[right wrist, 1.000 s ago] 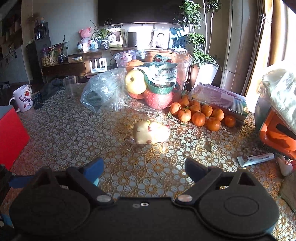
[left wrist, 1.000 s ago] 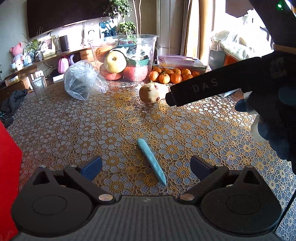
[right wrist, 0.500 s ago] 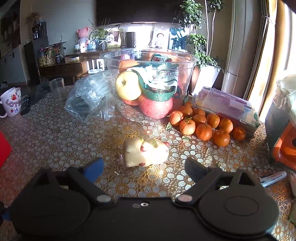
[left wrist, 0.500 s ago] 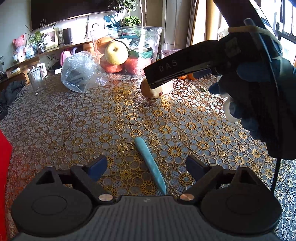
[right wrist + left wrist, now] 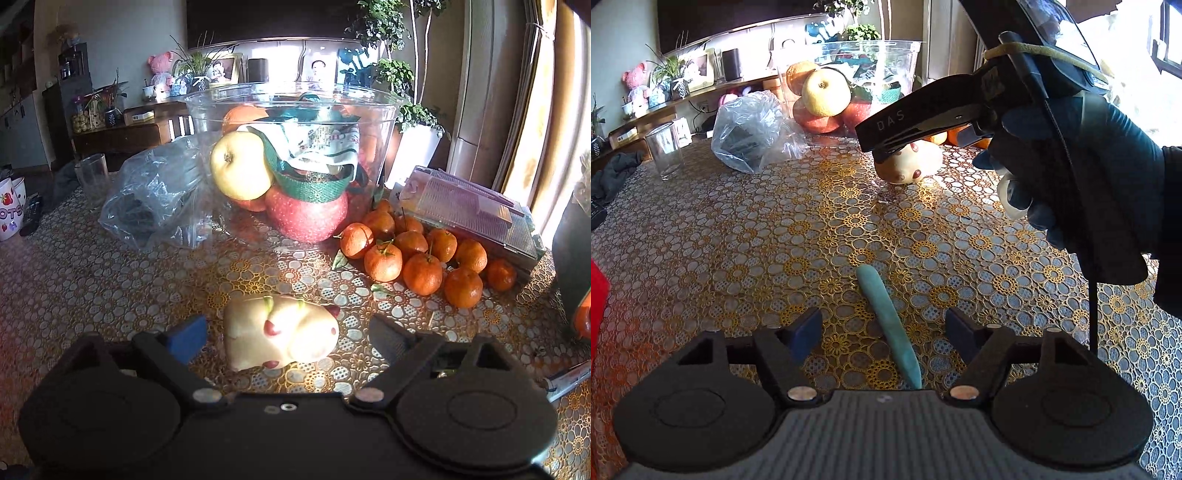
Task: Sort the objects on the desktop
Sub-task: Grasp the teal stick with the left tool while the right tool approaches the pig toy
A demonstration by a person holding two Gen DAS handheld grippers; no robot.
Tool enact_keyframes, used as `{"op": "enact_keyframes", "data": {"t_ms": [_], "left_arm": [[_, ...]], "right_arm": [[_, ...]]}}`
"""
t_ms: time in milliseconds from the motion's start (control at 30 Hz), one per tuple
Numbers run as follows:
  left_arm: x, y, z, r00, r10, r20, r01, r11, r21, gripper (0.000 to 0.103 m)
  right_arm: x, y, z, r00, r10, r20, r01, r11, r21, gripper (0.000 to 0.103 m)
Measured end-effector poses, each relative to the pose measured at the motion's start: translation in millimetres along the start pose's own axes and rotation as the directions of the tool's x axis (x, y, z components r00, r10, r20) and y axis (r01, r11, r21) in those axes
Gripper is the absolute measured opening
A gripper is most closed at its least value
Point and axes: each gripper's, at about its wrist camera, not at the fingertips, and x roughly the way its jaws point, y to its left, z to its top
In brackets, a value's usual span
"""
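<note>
A long teal stick (image 5: pixel 888 325) lies on the lace tablecloth between the fingers of my left gripper (image 5: pixel 884 332). Those jaws are closing but the pads stand clear of it on both sides. A cream pig-shaped toy (image 5: pixel 280 334) lies on its side between the fingers of my right gripper (image 5: pixel 286 338), which is open with gaps on both sides. In the left wrist view the right gripper's black body, held by a dark-gloved hand (image 5: pixel 1067 177), hangs over that same toy (image 5: pixel 910 164).
A clear bowl (image 5: pixel 295 110) of apples stands behind the toy. A crumpled plastic bag (image 5: pixel 155 195) and a glass (image 5: pixel 92 177) lie left of it. Several tangerines (image 5: pixel 421 258) and a plastic box (image 5: pixel 469 214) lie right. A red box edge (image 5: pixel 596 295) is at the left.
My left gripper's jaws have narrowed around the teal stick and sunk closer to it. My right gripper has advanced over the table until the pig toy sits between its fingers.
</note>
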Motion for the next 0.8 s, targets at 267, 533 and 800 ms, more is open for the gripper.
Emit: {"op": "enact_keyframes", "data": {"t_ms": [267, 533, 800], "left_arm": [[-8.0, -1.8, -4.6, 1.0, -0.02, 0.017, 0.02, 0.999, 0.028, 0.034], [-7.4, 14.2, -2.3, 0.998, -0.062, 0.015, 0.061, 0.998, 0.023, 0.016], [-6.9, 18.9, -0.6, 0.996, -0.084, 0.01, 0.083, 0.996, 0.018, 0.01]], "right_arm": [[9.5, 1.4, 1.2, 1.0, -0.005, -0.003, 0.005, 1.0, -0.004, 0.094], [14.6, 0.7, 2.7, 1.0, -0.008, -0.01, 0.008, 1.0, 0.009, 0.089], [14.5, 4.8, 3.7, 1.0, -0.012, -0.024, 0.012, 1.0, 0.008, 0.073]]}}
